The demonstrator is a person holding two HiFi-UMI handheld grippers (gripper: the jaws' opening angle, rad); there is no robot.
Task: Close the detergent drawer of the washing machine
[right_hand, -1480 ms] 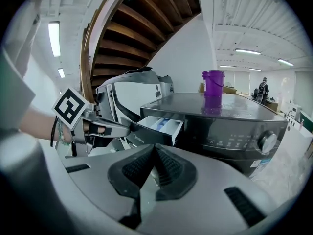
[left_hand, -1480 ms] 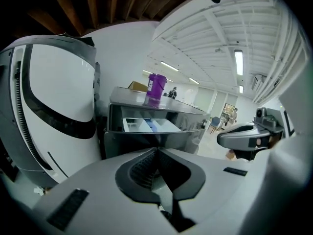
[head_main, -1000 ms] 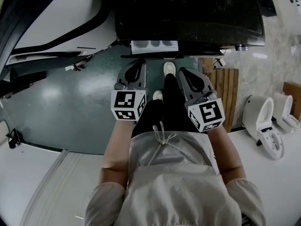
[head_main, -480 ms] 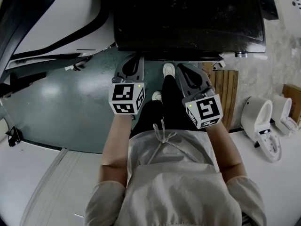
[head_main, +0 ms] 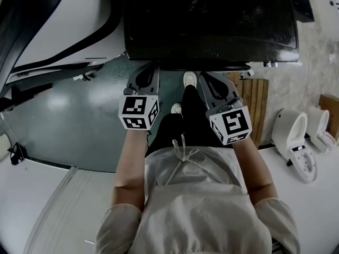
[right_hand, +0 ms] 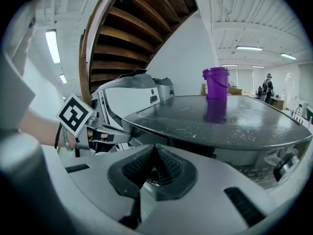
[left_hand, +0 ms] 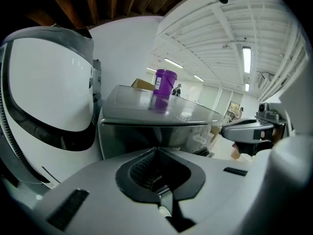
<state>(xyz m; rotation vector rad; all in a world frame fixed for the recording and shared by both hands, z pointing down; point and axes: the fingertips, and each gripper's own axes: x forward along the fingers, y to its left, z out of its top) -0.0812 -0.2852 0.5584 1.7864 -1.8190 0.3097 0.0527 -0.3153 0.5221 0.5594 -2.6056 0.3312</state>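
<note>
Now the drawer no longer juts from the washing machine (head_main: pixel 212 25) ahead; our left gripper (left_hand: pixel 156 152) and right gripper (right_hand: pixel 155 148) are pinched shut, empty.

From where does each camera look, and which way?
Head view: on the head, looking steeply down at the washing machine; shows arms, legs, left claw, right claw.
Left gripper view: on the left claw, facing the machine; shows its shut jaws.
Right gripper view: on the right claw, likewise; shows its shut jaws.
Both gripper views share the purple bucket on the machine.
</note>
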